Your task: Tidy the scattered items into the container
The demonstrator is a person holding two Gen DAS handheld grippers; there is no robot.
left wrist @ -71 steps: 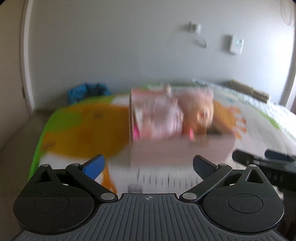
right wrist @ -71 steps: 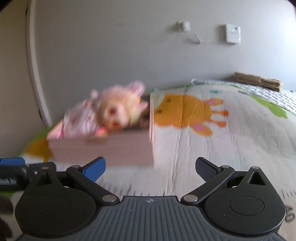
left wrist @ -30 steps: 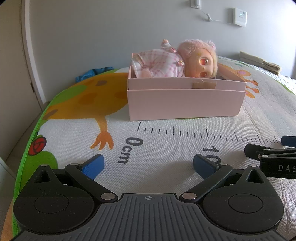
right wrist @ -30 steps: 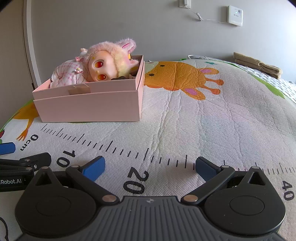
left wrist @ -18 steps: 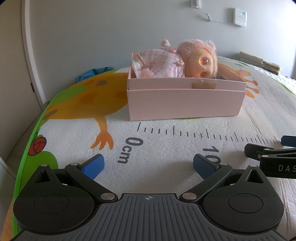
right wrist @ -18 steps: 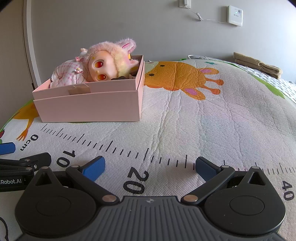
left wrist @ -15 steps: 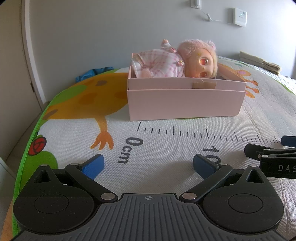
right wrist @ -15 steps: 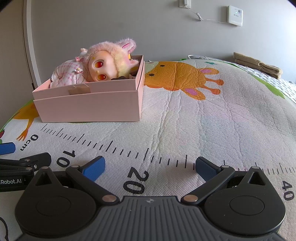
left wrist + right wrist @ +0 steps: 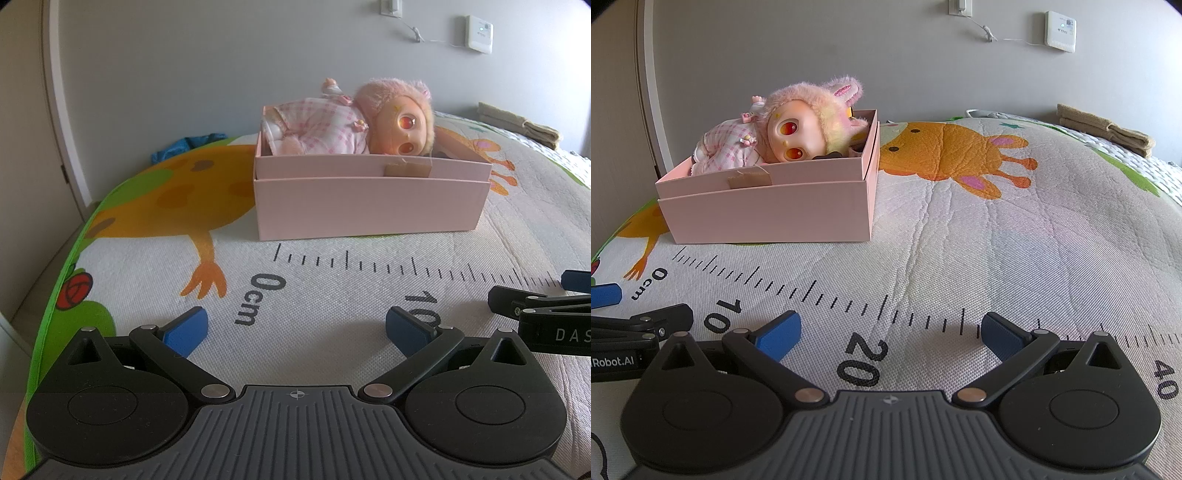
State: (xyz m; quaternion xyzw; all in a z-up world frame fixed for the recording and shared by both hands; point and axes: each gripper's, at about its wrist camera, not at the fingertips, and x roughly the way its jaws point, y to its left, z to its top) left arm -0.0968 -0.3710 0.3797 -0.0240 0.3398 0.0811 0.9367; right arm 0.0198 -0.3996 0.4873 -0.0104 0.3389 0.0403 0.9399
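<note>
A pink cardboard box (image 9: pixel 369 206) (image 9: pixel 768 214) stands on a printed play mat. Lying on its side inside the box is a doll (image 9: pixel 351 127) (image 9: pixel 783 136) with pink furry hair and a pink checked dress. My left gripper (image 9: pixel 295 326) rests low on the mat in front of the box, open, nothing between its blue pads. My right gripper (image 9: pixel 888 334) sits to the right of it, also open and empty, well short of the box. Each gripper's fingers show at the edge of the other's view.
The mat (image 9: pixel 997 240) carries a ruler print and cartoon animals. A blue cloth (image 9: pixel 188 146) lies at the mat's far left edge by the wall. Folded beige towels (image 9: pixel 1108 134) lie at the far right. The mat's green left edge (image 9: pixel 62 277) drops to the floor.
Since 2.4 s ago both grippers have pulled back from the box and settled low on the mat. Over the last second nothing has moved.
</note>
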